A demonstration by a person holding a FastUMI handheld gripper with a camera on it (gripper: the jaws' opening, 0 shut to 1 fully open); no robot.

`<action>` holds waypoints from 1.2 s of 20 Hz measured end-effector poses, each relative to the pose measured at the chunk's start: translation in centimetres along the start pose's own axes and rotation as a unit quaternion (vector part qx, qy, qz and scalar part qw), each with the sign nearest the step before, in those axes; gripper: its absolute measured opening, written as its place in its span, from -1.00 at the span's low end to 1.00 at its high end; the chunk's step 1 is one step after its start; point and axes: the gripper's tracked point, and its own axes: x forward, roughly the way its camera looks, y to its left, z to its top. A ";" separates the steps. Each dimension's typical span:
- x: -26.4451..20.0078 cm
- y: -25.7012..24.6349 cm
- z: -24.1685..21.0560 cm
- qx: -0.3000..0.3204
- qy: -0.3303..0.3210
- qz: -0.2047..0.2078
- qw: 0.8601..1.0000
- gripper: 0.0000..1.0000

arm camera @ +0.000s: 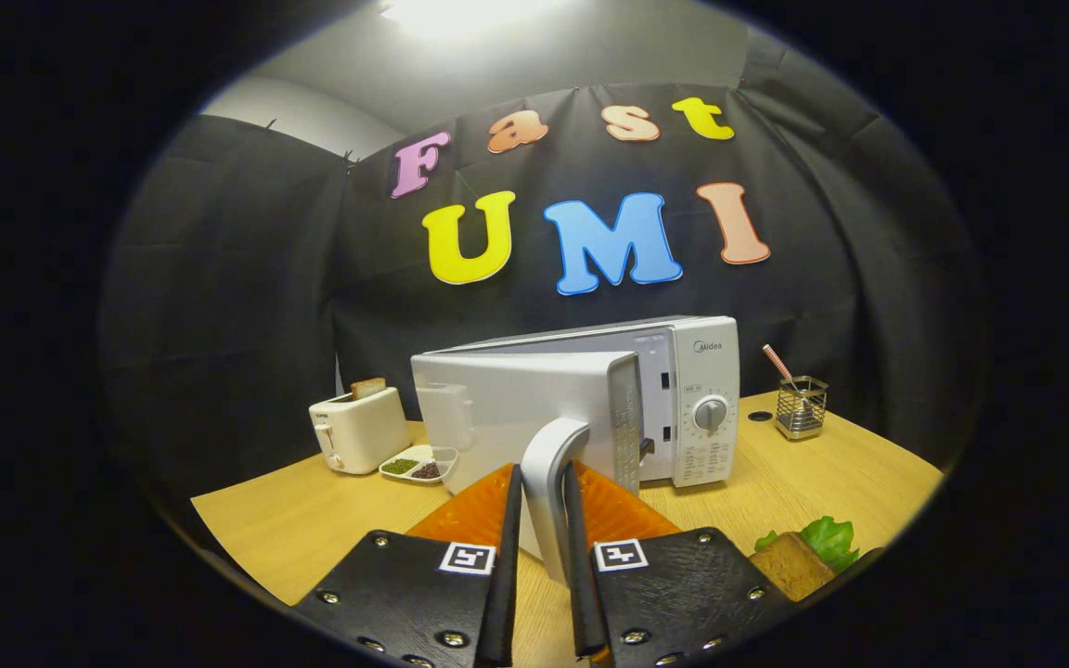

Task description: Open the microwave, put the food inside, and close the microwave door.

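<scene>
Gripper: gripper (542,492) had both fingers pressed on the handle (548,464), one on each side, closed on it so that a pull would swing the door.
Toaster: toaster (358,429) stood at the far left of the table (312,529), a slice of bread upright in its slot, well apart from the work.
Dish: dish (419,462) with green and dark fillings lay just beside the toaster, touching nothing else.
Door: door (525,417) stood partly open, hinged at the left and swung out toward the fingers; judged as mid-opening, with the cavity not yet free for loading.
Microwave: microwave (697,408) sat mid-table, its dial panel facing forward.
Holder: wire holder (801,405) with a striped straw stood behind at the right, near the wall.
Food: food (799,557), a brown block with a green leaf, waited on the table right of the fingers, near to hand for the next step.
</scene>
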 end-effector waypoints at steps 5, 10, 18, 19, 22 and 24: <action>-1.8 2.3 -0.8 -0.008 -0.002 0.027 1.000 -0.50; -3.3 5.7 -1.8 -0.011 0.003 0.065 0.998 -0.50; -4.3 12.6 -3.8 -0.011 0.019 0.134 0.991 -0.51; -4.5 13.5 -3.9 -0.011 0.019 0.141 0.990 -0.51; -4.7 15.8 -4.1 -0.032 0.010 0.142 0.989 -0.51; -4.8 17.3 -4.3 -0.044 0.005 0.140 0.989 -0.51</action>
